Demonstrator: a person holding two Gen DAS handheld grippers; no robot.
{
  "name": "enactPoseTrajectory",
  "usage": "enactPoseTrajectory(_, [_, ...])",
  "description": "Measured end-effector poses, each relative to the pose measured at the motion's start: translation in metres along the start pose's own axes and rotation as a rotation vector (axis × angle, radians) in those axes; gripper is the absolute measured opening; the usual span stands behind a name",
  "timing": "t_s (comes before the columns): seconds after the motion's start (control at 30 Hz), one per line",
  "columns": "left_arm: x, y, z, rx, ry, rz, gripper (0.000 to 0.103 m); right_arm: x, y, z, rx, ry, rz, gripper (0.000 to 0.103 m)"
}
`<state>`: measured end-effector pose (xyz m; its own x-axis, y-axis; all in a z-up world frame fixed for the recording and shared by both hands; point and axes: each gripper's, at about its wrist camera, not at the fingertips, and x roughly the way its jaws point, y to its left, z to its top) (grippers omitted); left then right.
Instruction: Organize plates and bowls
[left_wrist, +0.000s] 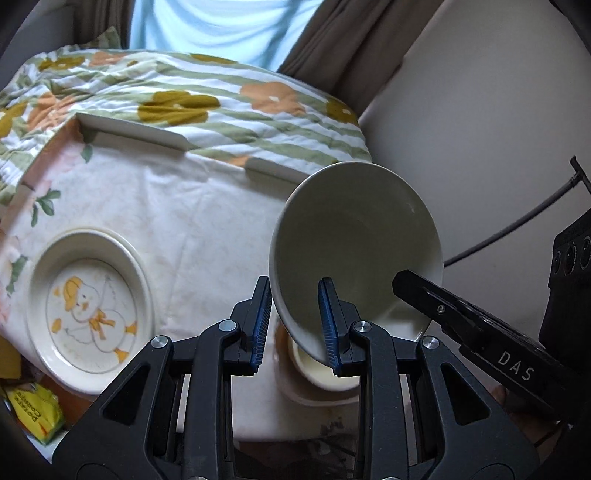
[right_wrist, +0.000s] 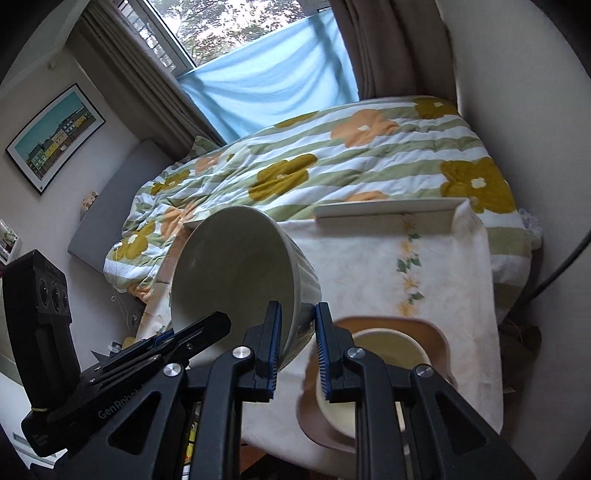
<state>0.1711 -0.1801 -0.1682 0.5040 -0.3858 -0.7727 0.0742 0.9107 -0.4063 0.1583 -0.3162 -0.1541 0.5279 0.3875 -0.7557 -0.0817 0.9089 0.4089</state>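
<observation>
A pale green bowl (left_wrist: 354, 240) is held tilted in the air, its mouth facing the cameras; it also shows in the right wrist view (right_wrist: 236, 269). My left gripper (left_wrist: 293, 325) is shut on its lower rim. My right gripper (right_wrist: 297, 347) is shut on the opposite rim, and its finger shows in the left wrist view (left_wrist: 424, 299). Below the green bowl, a small cream bowl (right_wrist: 384, 350) sits on a tan plate (right_wrist: 436, 332). A cream plate with a duck drawing (left_wrist: 88, 306) lies on the table at the left.
The table carries a white floral cloth (left_wrist: 192, 221) and has a raised white back rim (left_wrist: 136, 133). A flowered quilt (right_wrist: 332, 155) covers the bed behind. A wall (left_wrist: 480, 129) stands to the right. A yellow snack packet (left_wrist: 37, 410) lies off the table's left edge.
</observation>
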Motion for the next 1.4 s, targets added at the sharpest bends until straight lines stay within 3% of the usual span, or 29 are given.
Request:
enactPoseTrajectory(0.23, [0.04,-0.026,-0.027,0.046,0.132,-0.005,0.023,0.002,-0.047,-0.033,0.096,0.058,-0.045,0.016])
enactPoseTrajectory(0.57, [0.079,-0.035,-0.049,0.099,0.251,0.075,0.023,0.019,-0.079,-0.059,0.145,0.136,-0.062,0.016])
enactPoseTrajectory(1.4, [0.09,-0.056,-0.055,0.237,0.228,0.251,0.023,0.026,-0.081,-0.069,0.086,0.167,-0.08,0.016])
